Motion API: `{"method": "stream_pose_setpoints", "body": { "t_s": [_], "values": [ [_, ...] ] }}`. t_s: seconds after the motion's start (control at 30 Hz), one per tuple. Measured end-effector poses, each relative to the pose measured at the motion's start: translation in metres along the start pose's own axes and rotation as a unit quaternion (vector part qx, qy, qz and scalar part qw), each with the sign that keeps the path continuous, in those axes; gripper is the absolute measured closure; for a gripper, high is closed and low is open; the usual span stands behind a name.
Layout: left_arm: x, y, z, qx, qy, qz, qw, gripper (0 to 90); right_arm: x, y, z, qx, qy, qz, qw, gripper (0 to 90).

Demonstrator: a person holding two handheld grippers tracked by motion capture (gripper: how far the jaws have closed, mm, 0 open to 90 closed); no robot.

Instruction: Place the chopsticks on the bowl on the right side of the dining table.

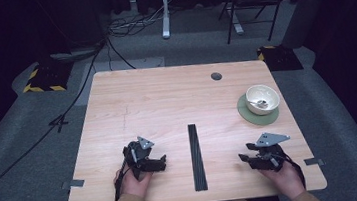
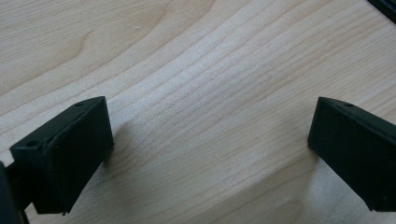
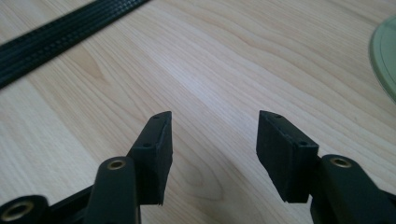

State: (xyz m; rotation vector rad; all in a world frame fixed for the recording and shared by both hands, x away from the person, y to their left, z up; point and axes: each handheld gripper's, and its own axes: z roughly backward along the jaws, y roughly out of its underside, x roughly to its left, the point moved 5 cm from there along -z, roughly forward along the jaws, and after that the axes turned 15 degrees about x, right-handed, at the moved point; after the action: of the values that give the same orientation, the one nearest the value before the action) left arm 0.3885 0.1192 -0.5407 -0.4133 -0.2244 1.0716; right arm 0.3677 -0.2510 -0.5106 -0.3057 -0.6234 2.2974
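table [image 1: 166, 101]: pale wood with visible grain, smooth, faint satin sheen
left tool [image 2: 210, 158]: black plastic jaws, matt, pad faces slightly rough
right tool [image 3: 212, 154]: matt black plastic jaws, brass-coloured metal bushings at the pivots
plate on the right tool [image 1: 272, 138]: grey, flat, looks like dull metal
strip [image 1: 197, 156]: black, ribbed lengthwise, low sheen
bowl [image 1: 262, 99]: cream, glossy, ceramic-looking
spoon [image 1: 259, 104]: shiny metal
mat [image 1: 248, 114]: dull green, matt
floor [image 1: 37, 160]: grey carpet, rough

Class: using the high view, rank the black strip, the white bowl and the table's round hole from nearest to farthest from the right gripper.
From the right gripper:
1. Black strip, to its left, mid-table.
2. White bowl, beyond it, on a green mat.
3. Round hole, near the far edge.
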Motion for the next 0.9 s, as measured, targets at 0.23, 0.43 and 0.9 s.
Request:
{"method": "stream_pose_setpoints", "body": {
  "t_s": [0.23, 0.43, 0.9],
  "values": [
    [0.000, 0.000, 0.000, 0.000, 0.001, 0.000, 1.0000, 0.4, 0.010, -0.017, 0.016, -0.019, -0.014, 0.009, 0.9997, 49.2],
    [0.000, 0.000, 0.000, 0.000, 0.002, -0.001, 1.0000, 0.4, 0.019, -0.037, 0.026, -0.032, -0.036, 0.011, 0.9988, 50.9],
    [0.000, 0.001, 0.001, -0.004, 0.001, 0.002, 1.0000, 1.4, 0.024, -0.083, 0.024, -0.040, -0.065, 0.019, 0.9969, 52.1]
  ]
}}
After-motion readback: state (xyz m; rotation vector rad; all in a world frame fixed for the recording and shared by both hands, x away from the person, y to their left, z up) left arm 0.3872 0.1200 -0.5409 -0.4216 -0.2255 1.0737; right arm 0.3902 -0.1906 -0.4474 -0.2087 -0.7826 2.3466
